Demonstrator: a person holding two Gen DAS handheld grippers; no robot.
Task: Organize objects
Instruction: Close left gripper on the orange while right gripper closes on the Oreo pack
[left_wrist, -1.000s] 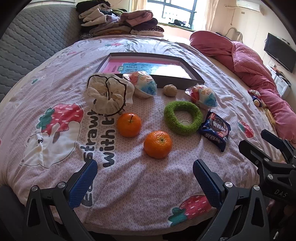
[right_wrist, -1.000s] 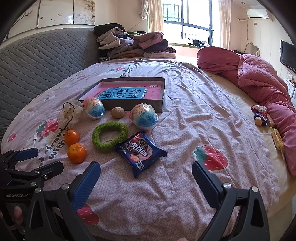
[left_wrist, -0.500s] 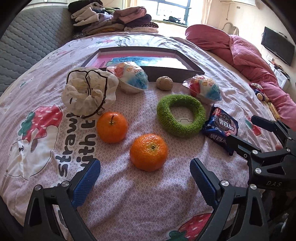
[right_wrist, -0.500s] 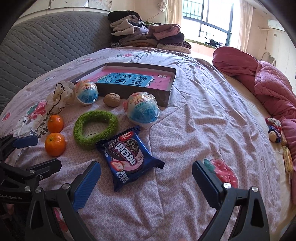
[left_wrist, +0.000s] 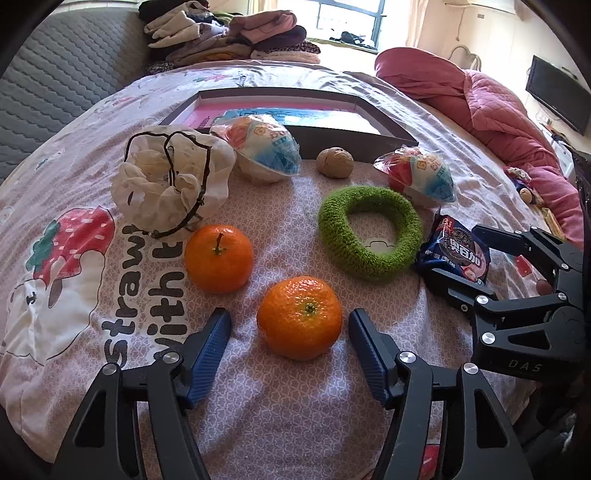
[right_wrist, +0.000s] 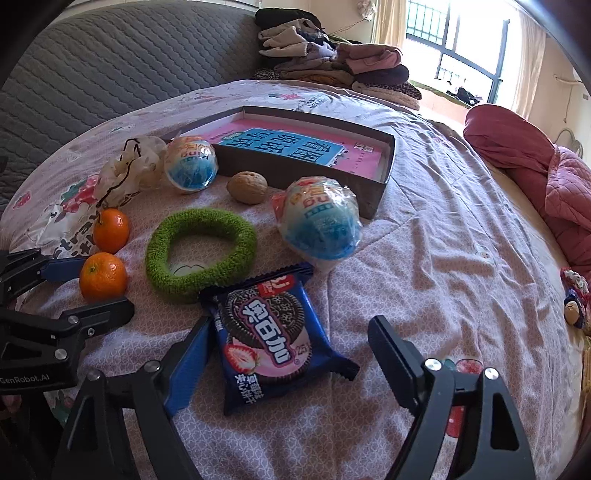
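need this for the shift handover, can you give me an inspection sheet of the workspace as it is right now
surface: bedspread with strawberry print, creased.
job's things: near orange, second orange, green ring, cookie packet, walnut, two wrapped balls, net pouch, open box.
clutter: folded clothes, pink quilt.
grippers: left gripper open, closing around near orange, pads clear; right gripper open, closing over cookie packet.
cables: nothing seen.
surroundings: window, padded headboard.

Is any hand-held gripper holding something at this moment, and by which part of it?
Nothing is held yet. The left hand-held gripper has been closing around the near orange, the right hand-held gripper around the cookie packet; the pads show gaps.
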